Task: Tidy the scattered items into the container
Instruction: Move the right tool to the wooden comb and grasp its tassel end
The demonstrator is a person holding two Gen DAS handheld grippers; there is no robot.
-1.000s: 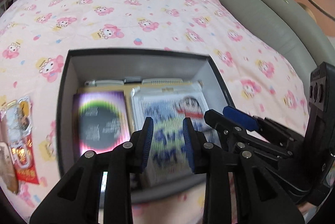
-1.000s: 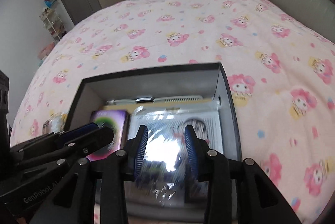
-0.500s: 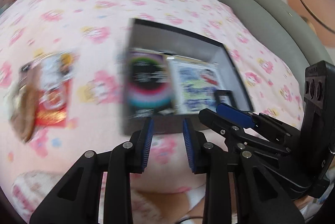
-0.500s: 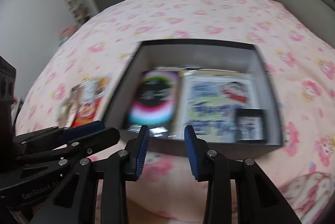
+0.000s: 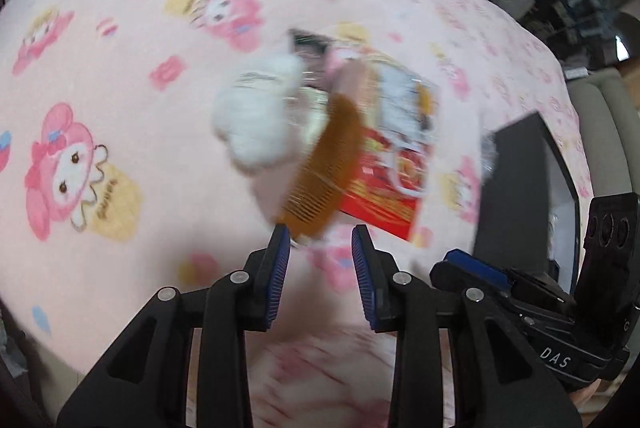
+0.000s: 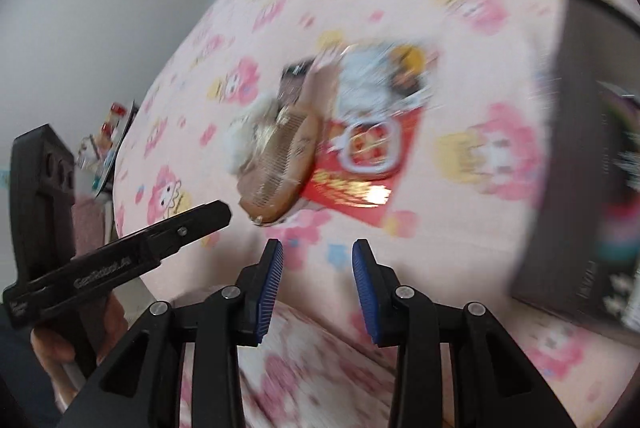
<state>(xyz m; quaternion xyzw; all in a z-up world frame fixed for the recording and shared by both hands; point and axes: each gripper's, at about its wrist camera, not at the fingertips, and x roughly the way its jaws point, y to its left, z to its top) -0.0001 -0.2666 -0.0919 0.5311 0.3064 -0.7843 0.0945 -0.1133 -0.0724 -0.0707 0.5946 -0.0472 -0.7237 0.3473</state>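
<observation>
Items are lying heaped on the pink quilt (image 5: 120, 40), left of the box (image 5: 520, 188): a white plush (image 5: 256, 116), then a brown comb (image 5: 324, 172) leaning over a red packet (image 5: 392, 184). Left gripper (image 5: 320, 268) is hovering just below the comb, jaws narrowly parted, empty. Right gripper (image 6: 318, 278) is doing likewise.

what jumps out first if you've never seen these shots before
The small heap of loose items on the pink cartoon bedspread: a brown comb lying across a red snack packet, with a white fluffy thing beside it. The dark box sits to their right, and both grippers hover with jaws open and nothing between them.
</observation>
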